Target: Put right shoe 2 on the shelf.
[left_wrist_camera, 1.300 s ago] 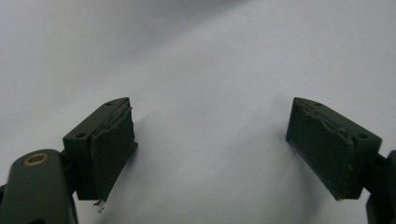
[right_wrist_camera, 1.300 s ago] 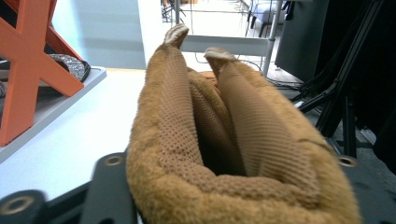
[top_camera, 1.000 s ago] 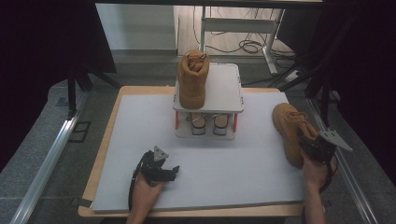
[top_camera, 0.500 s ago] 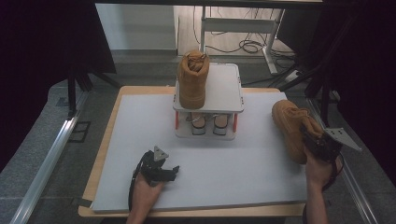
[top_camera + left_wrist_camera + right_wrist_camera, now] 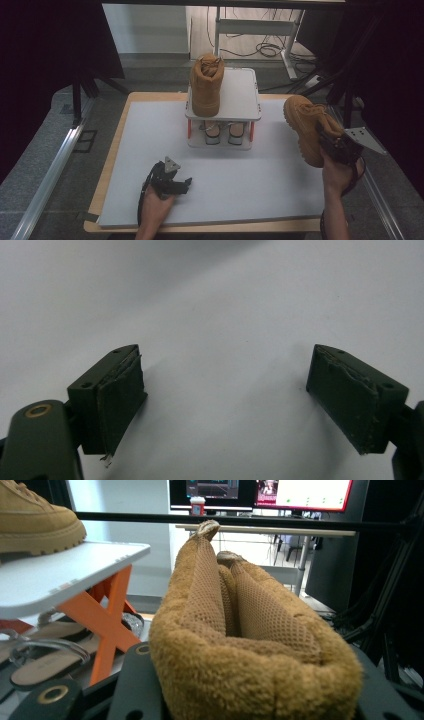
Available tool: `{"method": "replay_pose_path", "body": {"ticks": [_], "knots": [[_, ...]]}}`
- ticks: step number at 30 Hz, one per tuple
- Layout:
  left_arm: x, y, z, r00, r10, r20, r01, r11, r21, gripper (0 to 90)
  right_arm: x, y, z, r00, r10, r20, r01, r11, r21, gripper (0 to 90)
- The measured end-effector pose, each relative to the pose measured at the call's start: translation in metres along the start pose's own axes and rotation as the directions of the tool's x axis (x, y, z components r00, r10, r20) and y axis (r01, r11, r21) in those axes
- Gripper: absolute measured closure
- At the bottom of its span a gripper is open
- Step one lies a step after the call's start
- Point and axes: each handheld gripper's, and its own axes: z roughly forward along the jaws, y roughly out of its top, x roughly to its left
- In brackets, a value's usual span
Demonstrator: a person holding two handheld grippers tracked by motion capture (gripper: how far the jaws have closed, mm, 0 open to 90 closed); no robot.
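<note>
Now the right hand-held gripper (image 5: 334, 145) has its jaws closed on the collar of a tan boot (image 5: 307, 125), held off the tabletop (image 5: 250, 185) above its right edge. A second tan boot (image 5: 206, 87) stands on the white rack (image 5: 240, 95) at the far edge, sandals (image 5: 222, 134) beneath. Near the front edge, the left hand-held gripper (image 5: 225, 405) rests with jaws spread wide, nothing between them.
</note>
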Motion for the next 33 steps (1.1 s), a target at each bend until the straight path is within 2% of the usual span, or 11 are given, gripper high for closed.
{"method": "replay_pose_path", "body": {"ticks": [12,33], "knots": [[0.000,0.000,0.000,1.0000,0.000,0.001,0.000,1.0000,0.001,15.2,0.020,0.029,0.005,0.9992,-0.022,-0.034,0.020,0.999,-0.048,55.4],[0.000,0.000,0.000,1.0000,0.002,0.000,-0.002,1.0000,0.001,15.2,0.049,0.075,0.020,0.9960,-0.053,-0.071,0.046,0.994,-0.097,55.6]]}}
